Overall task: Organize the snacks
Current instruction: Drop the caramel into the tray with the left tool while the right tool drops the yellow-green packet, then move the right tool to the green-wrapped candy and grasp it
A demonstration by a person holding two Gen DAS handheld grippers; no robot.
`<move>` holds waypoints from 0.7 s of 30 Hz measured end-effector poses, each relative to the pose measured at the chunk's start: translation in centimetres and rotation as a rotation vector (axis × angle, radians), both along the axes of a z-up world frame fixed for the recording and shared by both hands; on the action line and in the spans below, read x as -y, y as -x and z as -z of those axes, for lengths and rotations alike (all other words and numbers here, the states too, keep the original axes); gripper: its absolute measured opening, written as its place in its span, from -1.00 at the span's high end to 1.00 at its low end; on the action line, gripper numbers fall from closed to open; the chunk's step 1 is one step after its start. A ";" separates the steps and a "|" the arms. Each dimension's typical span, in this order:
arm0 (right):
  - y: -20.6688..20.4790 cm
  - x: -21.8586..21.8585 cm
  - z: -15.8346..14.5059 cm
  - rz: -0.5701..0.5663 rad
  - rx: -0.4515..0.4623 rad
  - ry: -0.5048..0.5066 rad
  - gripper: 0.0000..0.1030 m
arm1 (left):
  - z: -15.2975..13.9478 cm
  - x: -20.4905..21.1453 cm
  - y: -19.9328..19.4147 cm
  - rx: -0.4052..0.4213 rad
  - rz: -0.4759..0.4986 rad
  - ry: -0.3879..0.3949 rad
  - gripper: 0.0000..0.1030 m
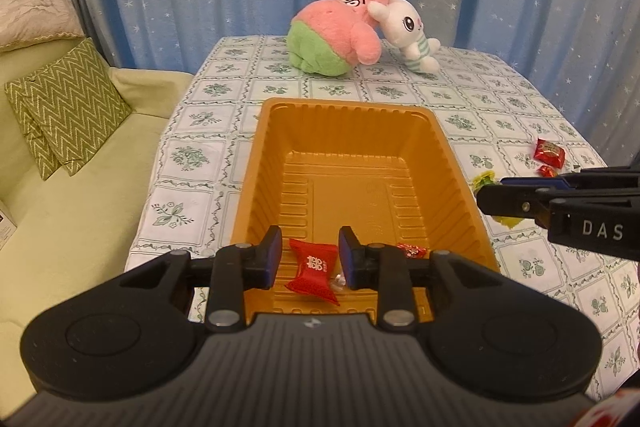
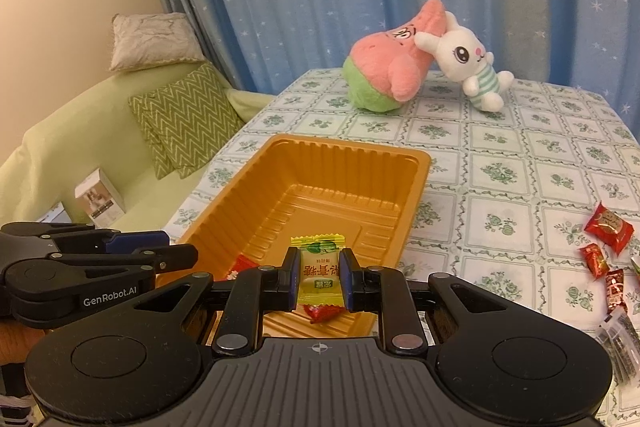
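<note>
An orange plastic tray (image 1: pixel 344 107) (image 2: pixel 348 147) stands on the flowered tablecloth. My left gripper (image 1: pixel 310 251) (image 2: pixel 180 247) hangs over its near end, jaws a little apart. A red candy packet (image 1: pixel 314 267) lies on the tray floor between them, clear of both pads. A small red foil candy (image 1: pixel 412 250) lies beside it. My right gripper (image 2: pixel 320 259) (image 1: pixel 490 193) is shut on a yellow candy packet (image 2: pixel 318 247), held above the tray's near right corner. Another red candy (image 2: pixel 322 313) shows under it.
Several loose red candies (image 2: pixel 608 233) (image 1: pixel 550 151) and clear packets (image 2: pixel 618 339) lie on the table to the right. A pink-green plush (image 1: pixel 332 31) and a white rabbit plush (image 1: pixel 408 31) sit at the far edge. A green sofa (image 1: pixel 80 187) with cushions borders the left.
</note>
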State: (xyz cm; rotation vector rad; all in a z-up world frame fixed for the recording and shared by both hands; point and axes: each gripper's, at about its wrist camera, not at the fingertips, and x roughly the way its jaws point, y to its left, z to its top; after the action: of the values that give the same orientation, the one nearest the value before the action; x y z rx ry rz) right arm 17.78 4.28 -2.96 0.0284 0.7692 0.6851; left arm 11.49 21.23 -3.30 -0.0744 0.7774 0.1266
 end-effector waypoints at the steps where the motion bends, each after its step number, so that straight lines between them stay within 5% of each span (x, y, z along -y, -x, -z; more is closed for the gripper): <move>1: 0.0 -0.2 0.0 -0.004 -0.001 -0.006 0.60 | 0.0 -0.1 0.1 0.002 -0.003 0.000 0.47; 8: -0.5 -0.5 0.0 -0.002 -0.026 -0.061 0.55 | 0.1 -0.3 0.5 -0.004 -0.015 0.000 0.34; 11: -0.7 0.5 0.1 0.033 -0.033 -0.077 -0.01 | 0.2 -0.2 0.7 -0.007 -0.018 0.001 0.28; 21: 0.2 6.0 -0.3 0.169 -0.072 -0.081 -0.03 | -0.7 2.5 1.8 0.013 0.000 0.022 -0.05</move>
State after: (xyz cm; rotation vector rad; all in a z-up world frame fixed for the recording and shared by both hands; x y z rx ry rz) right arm 17.54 -1.74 -2.68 0.1906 0.7982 0.5560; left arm 9.69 18.68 -2.64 -0.0957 0.7655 0.1171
